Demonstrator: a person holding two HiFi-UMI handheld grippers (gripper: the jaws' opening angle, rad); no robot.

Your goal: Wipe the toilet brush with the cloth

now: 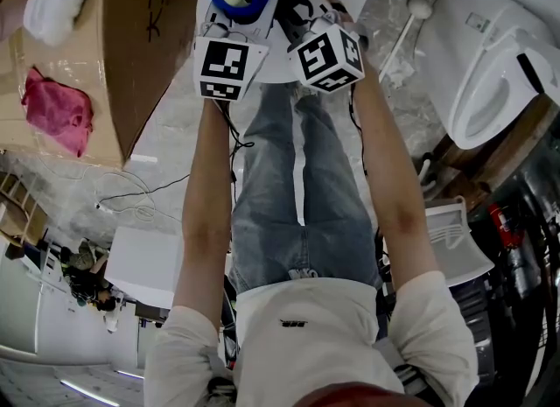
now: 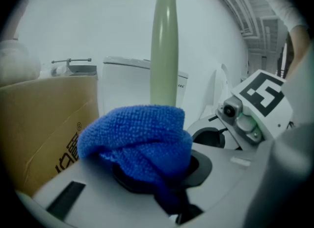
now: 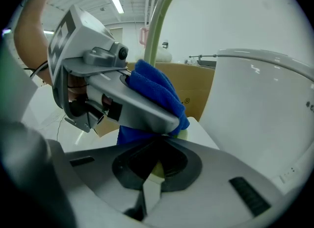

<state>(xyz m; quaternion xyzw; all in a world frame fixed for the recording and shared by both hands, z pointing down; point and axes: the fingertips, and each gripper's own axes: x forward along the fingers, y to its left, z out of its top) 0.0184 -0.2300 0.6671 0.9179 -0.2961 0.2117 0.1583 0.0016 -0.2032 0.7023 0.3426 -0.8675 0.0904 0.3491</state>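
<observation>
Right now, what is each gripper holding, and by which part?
Left gripper pinches the bunched blue cloth, wrapped round the toilet brush's handle. Right gripper clamps that handle just beside the cloth.

The cloth (image 2: 137,134) was a nubby, matt blue pile fabric. The toilet brush (image 2: 164,50) had a pale green handle that looked like smooth, satin plastic. The cardboard box (image 2: 44,119) was dull brown paperboard, the toilet (image 3: 260,104) glossy white.

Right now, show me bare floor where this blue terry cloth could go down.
Bare grey floor lies between the brown cardboard box and the person's left forearm. Crowded: the strip between the right forearm and the white ceramic toilet, where a white stick lies, and lower left, where black cables trail.
</observation>
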